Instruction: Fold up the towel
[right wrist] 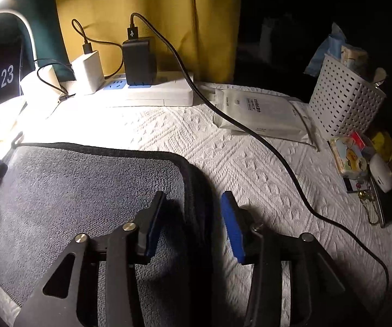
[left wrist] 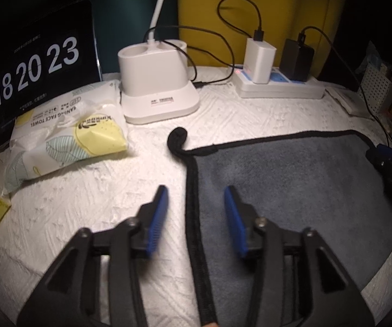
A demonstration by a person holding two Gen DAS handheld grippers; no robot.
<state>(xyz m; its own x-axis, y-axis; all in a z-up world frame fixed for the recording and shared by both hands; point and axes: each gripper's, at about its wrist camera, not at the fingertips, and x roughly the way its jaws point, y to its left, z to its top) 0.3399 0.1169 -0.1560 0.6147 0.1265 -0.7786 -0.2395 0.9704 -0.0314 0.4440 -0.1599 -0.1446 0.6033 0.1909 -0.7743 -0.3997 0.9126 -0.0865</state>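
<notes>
A grey towel (left wrist: 291, 190) with black edging lies flat on the white textured table cover; it also shows in the right wrist view (right wrist: 81, 188). Its hanging loop (left wrist: 178, 137) curls at the far left corner. My left gripper (left wrist: 197, 190) is open, its blue pads straddling the towel's left hem. My right gripper (right wrist: 193, 196) is open, straddling the towel's right hem. The right gripper's tip shows at the right edge of the left wrist view (left wrist: 386, 154).
A face-towel pack (left wrist: 68, 130) and clock screen (left wrist: 38, 65) stand at the left. A white lamp base (left wrist: 157, 87) and power strip with chargers (left wrist: 277, 87) line the back. A black cable (right wrist: 277, 160), tissue pack (right wrist: 261, 114) and white basket (right wrist: 346, 95) are at the right.
</notes>
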